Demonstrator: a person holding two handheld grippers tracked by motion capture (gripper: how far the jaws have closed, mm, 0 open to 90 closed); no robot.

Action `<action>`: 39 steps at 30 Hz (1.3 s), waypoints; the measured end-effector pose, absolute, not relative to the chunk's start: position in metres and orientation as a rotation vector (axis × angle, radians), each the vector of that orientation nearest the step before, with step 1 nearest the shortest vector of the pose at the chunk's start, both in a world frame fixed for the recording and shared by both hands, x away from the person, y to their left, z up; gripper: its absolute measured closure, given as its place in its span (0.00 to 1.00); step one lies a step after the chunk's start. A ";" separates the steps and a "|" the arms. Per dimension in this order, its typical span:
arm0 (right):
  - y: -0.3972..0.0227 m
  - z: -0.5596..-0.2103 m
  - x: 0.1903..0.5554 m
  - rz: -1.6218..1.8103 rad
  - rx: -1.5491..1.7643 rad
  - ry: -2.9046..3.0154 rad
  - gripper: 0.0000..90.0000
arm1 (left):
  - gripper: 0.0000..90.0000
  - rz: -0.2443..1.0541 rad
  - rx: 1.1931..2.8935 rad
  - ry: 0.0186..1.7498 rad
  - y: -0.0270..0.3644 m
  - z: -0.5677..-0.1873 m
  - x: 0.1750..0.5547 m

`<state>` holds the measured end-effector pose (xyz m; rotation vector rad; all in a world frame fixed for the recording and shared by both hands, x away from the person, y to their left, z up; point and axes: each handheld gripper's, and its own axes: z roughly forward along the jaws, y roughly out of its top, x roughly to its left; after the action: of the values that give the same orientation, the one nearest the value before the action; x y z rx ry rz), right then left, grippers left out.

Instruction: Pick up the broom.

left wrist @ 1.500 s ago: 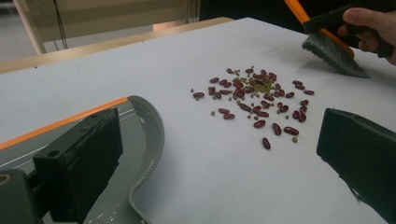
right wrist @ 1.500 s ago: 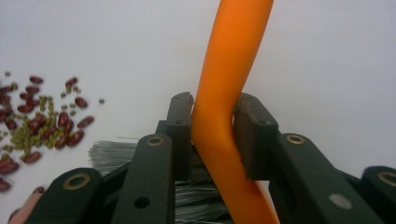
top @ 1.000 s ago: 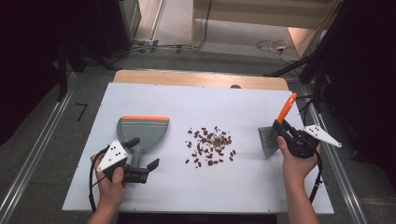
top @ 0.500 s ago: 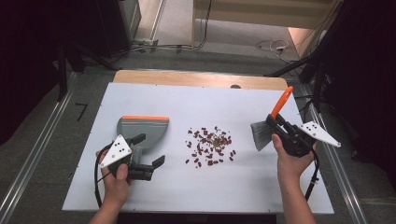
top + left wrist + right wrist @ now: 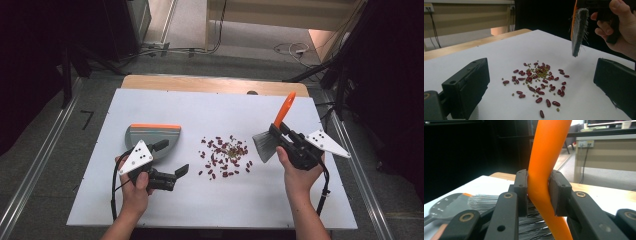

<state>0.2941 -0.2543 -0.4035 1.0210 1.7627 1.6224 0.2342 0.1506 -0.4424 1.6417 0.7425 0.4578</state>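
Note:
A scatter of red and small green beans (image 5: 225, 155) lies mid-table, also seen as the beans (image 5: 537, 82) in the left gripper view. My right gripper (image 5: 286, 134) is shut on the orange handle (image 5: 541, 190) of a brush (image 5: 267, 142), held off the table just right of the beans, bristles (image 5: 579, 32) pointing down. My left gripper (image 5: 171, 159) is open and empty, facing the beans from the left, its far jaw over the near edge of a grey dustpan (image 5: 150, 134) with an orange rim. Between the left gripper's (image 5: 541, 72) jaws I see only the table and beans.
The white board (image 5: 210, 107) lies on a wooden table (image 5: 200, 82). Dark stands and cables crowd the floor behind. Metal rails (image 5: 35, 175) run along both sides. A hand (image 5: 621, 30) holds the right gripper.
The right gripper has carried the brush left and up, closer to the beans. The left gripper has shifted right and forward, beside the dustpan, jaws still open.

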 end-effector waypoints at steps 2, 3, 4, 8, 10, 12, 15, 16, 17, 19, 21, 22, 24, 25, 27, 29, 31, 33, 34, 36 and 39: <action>-0.250 -0.403 0.293 1.632 1.016 1.771 0.76 | 0.01 0.451 1.644 0.740 0.147 -0.443 0.236; -0.250 -0.403 0.293 1.632 1.016 1.771 0.76 | 0.01 0.451 1.644 0.740 0.147 -0.443 0.236; -0.244 -0.404 0.292 1.638 1.008 1.790 0.76 | 0.01 0.449 1.649 0.736 0.146 -0.442 0.236; -0.235 -0.405 0.290 1.652 0.994 1.815 0.76 | 0.01 0.439 1.646 0.728 0.139 -0.441 0.239; -0.230 -0.405 0.288 1.651 0.979 1.824 0.76 | 0.01 0.428 1.641 0.716 0.133 -0.439 0.241; -0.226 -0.405 0.287 1.656 0.968 1.838 0.76 | 0.01 0.414 1.640 0.708 0.128 -0.438 0.243; -0.220 -0.405 0.286 1.662 0.956 1.855 0.76 | 0.01 0.404 1.635 0.713 0.123 -0.437 0.246; -0.218 -0.406 0.285 1.661 0.947 1.861 0.76 | 0.01 0.400 1.631 0.709 0.121 -0.437 0.248; -0.216 -0.406 0.284 1.661 0.941 1.867 0.76 | 0.01 0.395 1.628 0.708 0.120 -0.437 0.248; -0.212 -0.406 0.283 1.667 0.933 1.878 0.76 | 0.01 0.383 1.628 0.702 0.117 -0.437 0.250; -0.209 -0.405 0.282 1.668 0.919 1.884 0.76 | 0.01 0.366 1.633 0.702 0.114 -0.437 0.250; -0.208 -0.405 0.281 1.670 0.915 1.887 0.76 | 0.01 0.367 1.635 0.702 0.113 -0.437 0.250; -0.205 -0.404 0.280 1.681 0.911 1.888 0.76 | 0.00 0.348 1.642 0.683 0.110 -0.438 0.250; -0.204 -0.404 0.279 1.687 0.908 1.890 0.76 | 0.00 0.349 1.648 0.683 0.109 -0.439 0.250; -0.200 -0.404 0.278 1.694 0.904 1.893 0.76 | 0.00 0.343 1.655 0.689 0.105 -0.439 0.249; -0.197 -0.404 0.276 1.696 0.889 1.902 0.76 | 0.00 0.339 1.656 0.686 0.104 -0.439 0.249; -0.192 -0.404 0.274 1.697 0.878 1.908 0.76 | 0.00 0.325 1.659 0.682 0.098 -0.440 0.248; -0.189 -0.404 0.272 1.704 0.871 1.915 0.76 | 0.00 0.300 1.652 0.686 0.095 -0.440 0.248; -0.188 -0.403 0.272 1.703 0.863 1.916 0.76 | 0.01 0.304 1.654 0.696 0.093 -0.439 0.248; -0.184 -0.403 0.270 1.710 0.859 1.919 0.76 | 0.05 0.297 1.658 0.698 0.087 -0.438 0.247; -0.180 -0.403 0.267 1.709 0.848 1.928 0.76 | 0.07 0.285 1.665 0.701 0.081 -0.437 0.245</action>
<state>0.2669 -0.1800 -0.4034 0.8477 1.9275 1.7093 0.2451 0.0809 -0.4365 1.6648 0.7008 0.2846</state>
